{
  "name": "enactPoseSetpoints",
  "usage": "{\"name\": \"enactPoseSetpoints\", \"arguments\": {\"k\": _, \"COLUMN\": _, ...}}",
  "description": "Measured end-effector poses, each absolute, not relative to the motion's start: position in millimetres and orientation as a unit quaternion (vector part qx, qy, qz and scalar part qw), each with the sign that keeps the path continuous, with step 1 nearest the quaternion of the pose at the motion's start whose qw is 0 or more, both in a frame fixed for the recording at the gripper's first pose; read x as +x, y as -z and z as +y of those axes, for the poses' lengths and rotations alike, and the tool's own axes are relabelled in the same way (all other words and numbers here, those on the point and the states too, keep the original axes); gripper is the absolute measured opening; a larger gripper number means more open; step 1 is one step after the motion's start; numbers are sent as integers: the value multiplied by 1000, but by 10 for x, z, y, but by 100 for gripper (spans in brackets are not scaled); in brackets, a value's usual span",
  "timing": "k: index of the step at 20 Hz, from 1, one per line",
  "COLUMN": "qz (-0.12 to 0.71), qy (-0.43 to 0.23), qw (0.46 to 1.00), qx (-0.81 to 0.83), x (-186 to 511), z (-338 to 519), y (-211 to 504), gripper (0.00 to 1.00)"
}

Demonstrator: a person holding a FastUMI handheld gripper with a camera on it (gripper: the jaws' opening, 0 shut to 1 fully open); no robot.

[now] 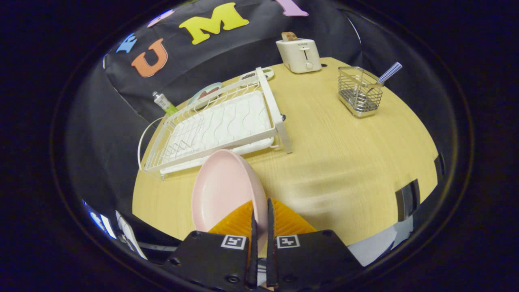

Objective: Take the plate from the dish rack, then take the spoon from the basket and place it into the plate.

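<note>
holding the pink plate (222,190) by its rim, gripper (259,221) nearly closed, both fingers pressing on the plate's edge with only a thin gap between them. plate standing on its edge, lifted above the wooden table (348,162), just in front of the white dish rack (219,125). further away, beyond the fingers and well apart from the plate, wire basket (360,92) standing on the table with the spoon (388,74) leaning out of it, checked handle up. white toaster (299,54) behind, near the wall.
</note>
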State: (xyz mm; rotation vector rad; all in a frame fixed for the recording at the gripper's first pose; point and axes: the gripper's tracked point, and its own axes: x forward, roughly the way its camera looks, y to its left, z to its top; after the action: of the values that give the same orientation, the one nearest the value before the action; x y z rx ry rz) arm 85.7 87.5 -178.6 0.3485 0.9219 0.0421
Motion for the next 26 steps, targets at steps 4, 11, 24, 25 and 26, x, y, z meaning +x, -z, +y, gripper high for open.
{"name": "enactPoseSetpoints", "arguments": {"k": 4, "qz": 448, "qy": -39, "qw": 870, "qx": 201, "x": 935, "z": 789, "y": 1963, "gripper": 16}}
{"name": "enactPoseSetpoints", "arguments": {"k": 11, "qz": 401, "qy": -1, "qw": 903, "qx": 156, "x": 1128, "z": 447, "y": 1983, "gripper": 26}}
{"name": "enactPoseSetpoints", "arguments": {"k": 24, "qz": 143, "qy": 87, "qw": 985, "qx": 34, "x": 1365, "z": -1173, "y": 1191, "gripper": 93}}
{"name": "enactPoseSetpoints", "arguments": {"k": 25, "qz": 125, "qy": 90, "qw": 988, "qx": 29, "x": 1384, "z": -1302, "y": 1105, "gripper": 93}}
{"name": "enactPoseSetpoints", "arguments": {"k": 26, "qz": 110, "qy": 98, "qw": 989, "qx": 28, "x": 1424, "z": -1454, "y": 1019, "gripper": 93}}
